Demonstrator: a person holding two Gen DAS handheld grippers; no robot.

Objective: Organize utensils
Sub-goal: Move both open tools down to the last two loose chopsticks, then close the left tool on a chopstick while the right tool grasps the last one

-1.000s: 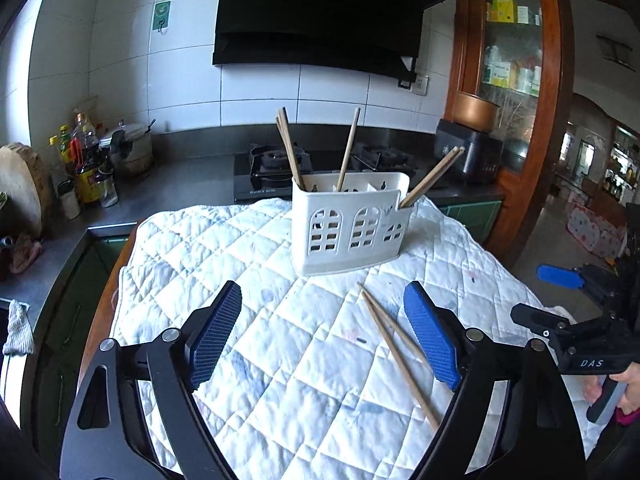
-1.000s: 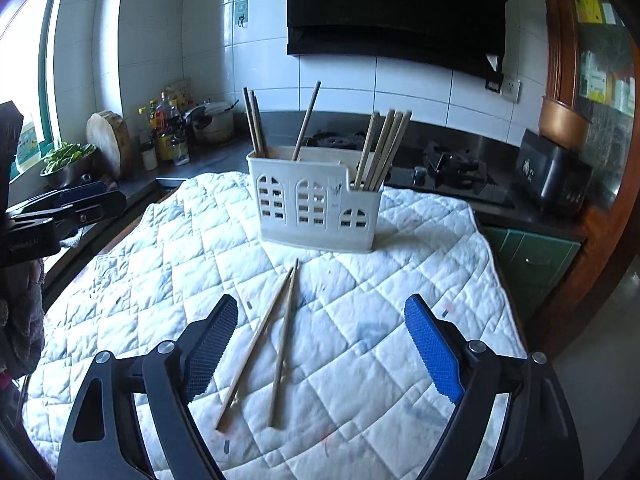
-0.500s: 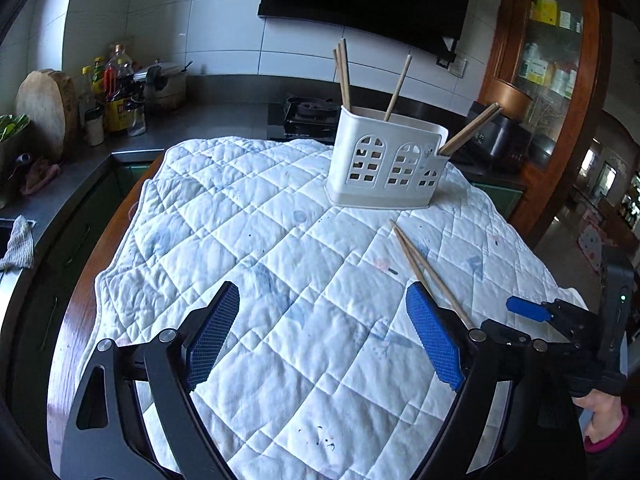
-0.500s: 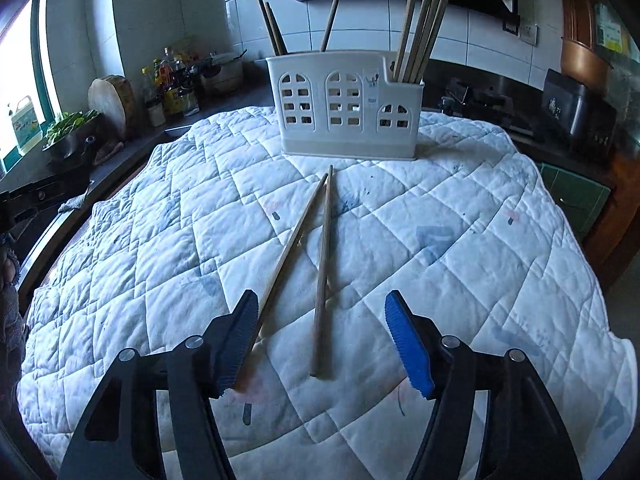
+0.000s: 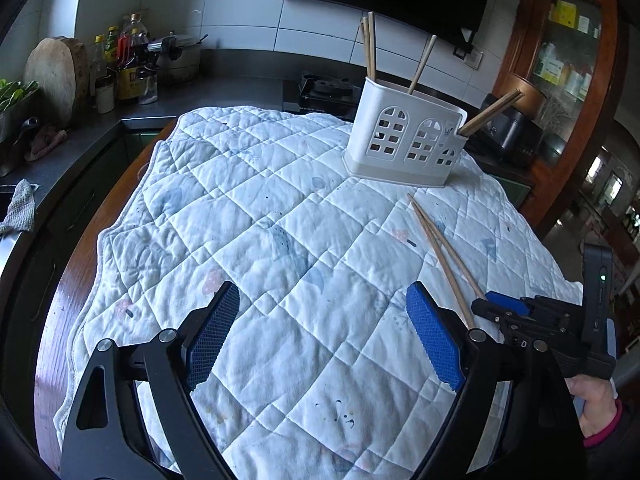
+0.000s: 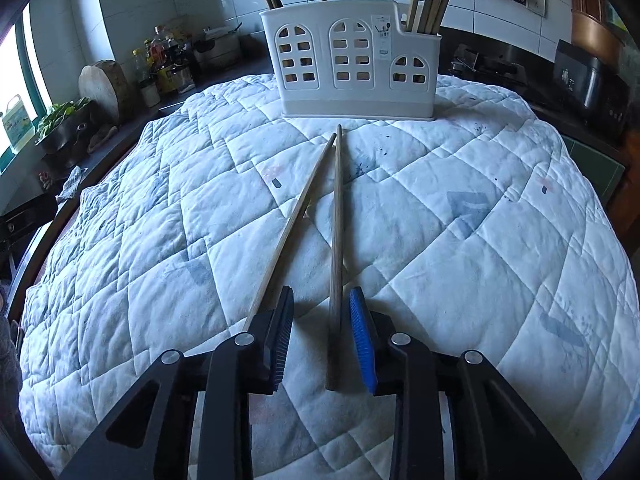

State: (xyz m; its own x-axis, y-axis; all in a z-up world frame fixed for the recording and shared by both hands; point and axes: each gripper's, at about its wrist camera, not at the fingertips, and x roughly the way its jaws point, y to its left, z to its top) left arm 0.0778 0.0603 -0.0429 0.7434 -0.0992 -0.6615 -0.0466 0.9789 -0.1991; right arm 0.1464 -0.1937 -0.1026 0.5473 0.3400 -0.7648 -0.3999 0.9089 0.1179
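Observation:
A white utensil holder [image 6: 354, 64] with several chopsticks upright in it stands on the quilted cloth [image 6: 460, 220]; it also shows in the left wrist view [image 5: 404, 140]. Two loose chopsticks lie in front of it. My right gripper [image 6: 322, 336] is low on the cloth, its jaws narrowed around the near end of the darker chopstick [image 6: 337, 240], a gap still on the left side. The paler chopstick [image 6: 294, 224] passes outside the left finger. My left gripper [image 5: 322, 332] is wide open and empty above the cloth. The right gripper [image 5: 516, 308] shows at the chopsticks' [image 5: 440, 248] near ends.
A kitchen counter [image 5: 80, 136] with bottles, a pot and a wooden chopping block runs along the left. A stove [image 5: 324, 88] sits behind the holder. A black appliance [image 5: 512, 132] and a wooden cabinet stand at the right. The table's wooden edge [image 5: 64, 292] shows left of the cloth.
My right gripper has dropped down to the cloth and narrowed its jaws around the darker chopstick's near end. My left gripper has pulled back and to the left, staying open.

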